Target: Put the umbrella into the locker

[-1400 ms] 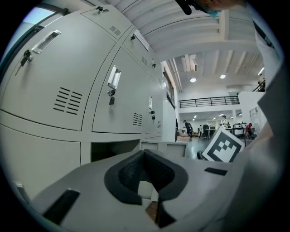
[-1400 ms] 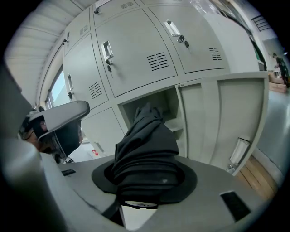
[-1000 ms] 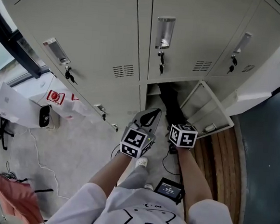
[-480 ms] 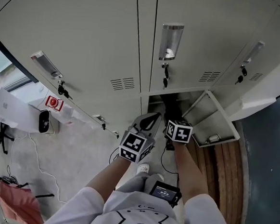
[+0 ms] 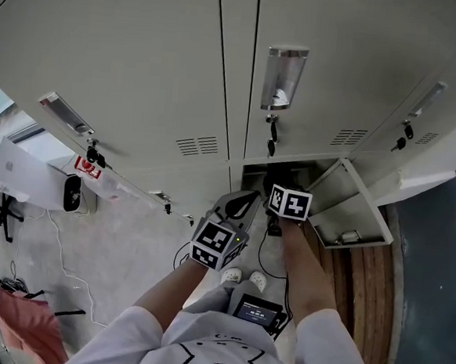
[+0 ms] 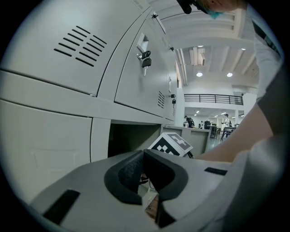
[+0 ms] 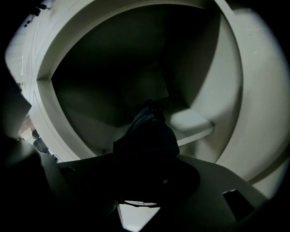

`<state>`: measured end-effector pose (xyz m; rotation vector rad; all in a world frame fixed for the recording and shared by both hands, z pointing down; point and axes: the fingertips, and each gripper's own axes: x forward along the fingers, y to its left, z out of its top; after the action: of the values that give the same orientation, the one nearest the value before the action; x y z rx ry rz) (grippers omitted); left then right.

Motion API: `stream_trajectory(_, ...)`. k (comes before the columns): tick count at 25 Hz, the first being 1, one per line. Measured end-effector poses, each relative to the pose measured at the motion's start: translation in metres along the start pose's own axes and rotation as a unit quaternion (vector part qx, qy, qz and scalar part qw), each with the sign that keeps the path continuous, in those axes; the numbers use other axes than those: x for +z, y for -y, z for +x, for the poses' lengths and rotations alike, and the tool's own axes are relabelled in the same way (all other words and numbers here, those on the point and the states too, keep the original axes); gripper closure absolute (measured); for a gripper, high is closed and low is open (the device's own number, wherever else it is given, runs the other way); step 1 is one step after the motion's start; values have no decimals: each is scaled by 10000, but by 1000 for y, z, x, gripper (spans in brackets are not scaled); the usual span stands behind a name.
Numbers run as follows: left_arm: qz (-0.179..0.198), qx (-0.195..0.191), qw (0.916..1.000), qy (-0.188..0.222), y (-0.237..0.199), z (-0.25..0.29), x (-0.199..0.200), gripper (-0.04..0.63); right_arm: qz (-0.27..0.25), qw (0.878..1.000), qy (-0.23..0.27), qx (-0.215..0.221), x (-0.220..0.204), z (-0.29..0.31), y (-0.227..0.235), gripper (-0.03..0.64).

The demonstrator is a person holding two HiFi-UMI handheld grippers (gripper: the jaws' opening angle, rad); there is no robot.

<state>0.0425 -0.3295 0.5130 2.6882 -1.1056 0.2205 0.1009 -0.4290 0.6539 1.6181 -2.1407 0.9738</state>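
Observation:
The lower locker (image 5: 252, 170) stands with its door (image 5: 353, 212) swung out to the right. My right gripper (image 5: 280, 181) reaches into the opening, its marker cube just outside. A dark folded umbrella (image 7: 147, 136) lies between its jaws and points into the shadowed locker interior (image 7: 113, 81). The jaws are opening, with the umbrella still filling the gap between them. My left gripper (image 5: 246, 201) hovers just left of the right one, outside the locker, shut with nothing in it. In the left gripper view its pads (image 6: 136, 170) meet and the right gripper's cube (image 6: 171, 144) shows beyond them.
Closed grey locker doors (image 5: 159, 62) with keys in their locks fill the wall above and on both sides. A pale ledge (image 7: 190, 123) sits at the right inside the locker. A small screen device (image 5: 256, 309) hangs at the person's waist. Wooden boards (image 5: 364, 298) run along the right.
Both grippers have moved toward the locker. The right one has carried the umbrella deeper into the opening; the left has followed a shorter way.

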Motion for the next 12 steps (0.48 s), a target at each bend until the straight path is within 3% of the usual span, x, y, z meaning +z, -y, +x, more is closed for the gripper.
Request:
stream_trajectory(7,124,102,9999,17,-11,2,-1,601,-323,9991,192,-177,4,23,8,382)
stream_trajectory(12,246,85,9997,-7,-12,4,-5,601,-980,9924,489,-560,12,30,13,374)
